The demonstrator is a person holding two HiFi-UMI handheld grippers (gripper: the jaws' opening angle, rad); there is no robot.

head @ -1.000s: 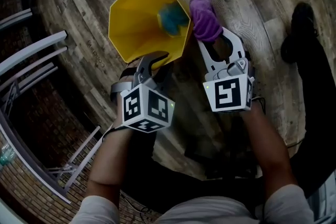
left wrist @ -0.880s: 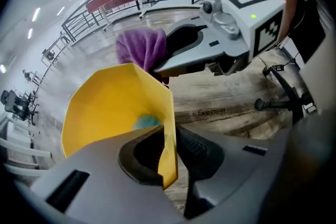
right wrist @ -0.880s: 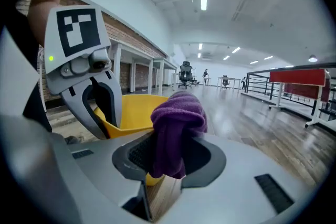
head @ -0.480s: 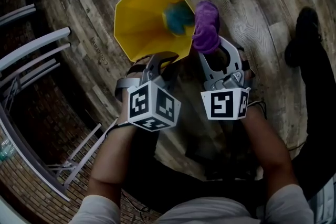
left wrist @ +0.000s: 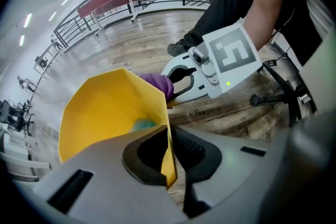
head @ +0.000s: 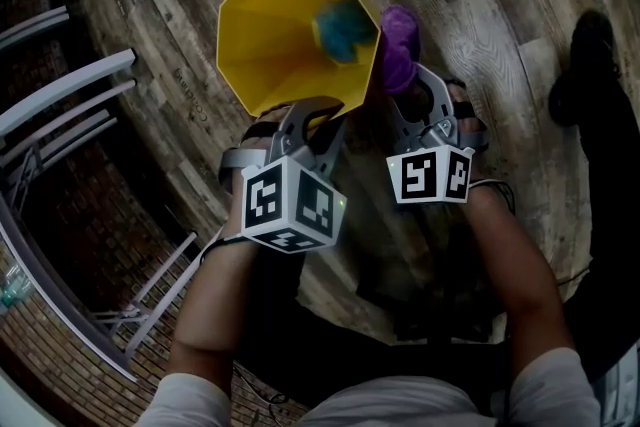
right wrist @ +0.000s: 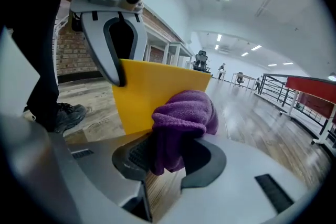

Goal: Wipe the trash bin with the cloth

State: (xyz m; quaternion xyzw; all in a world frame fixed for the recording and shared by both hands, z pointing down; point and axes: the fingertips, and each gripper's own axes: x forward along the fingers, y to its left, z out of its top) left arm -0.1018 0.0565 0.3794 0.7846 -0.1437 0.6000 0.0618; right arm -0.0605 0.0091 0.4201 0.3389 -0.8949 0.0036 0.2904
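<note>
The wooden floor [head: 480, 5] carries the yellow trash bin [head: 285, 35], which stands upright with its open mouth facing the head view. The left claw [head: 313, 118] is clenched on the bin's near rim wall, probably to steady the light bin against the push of wiping. The right claw [head: 402, 85] grasps the purple cloth [head: 398, 45], bunched at its tips and seemingly laid against the bin's outer right wall. A blue-green wad [head: 342, 27] lies inside the bin. Compared with a second ago, the left claw's jaws have just been closing onto the rim, and the cloth has sunk from rim height further down the wall — likely a downward stroke.
</note>
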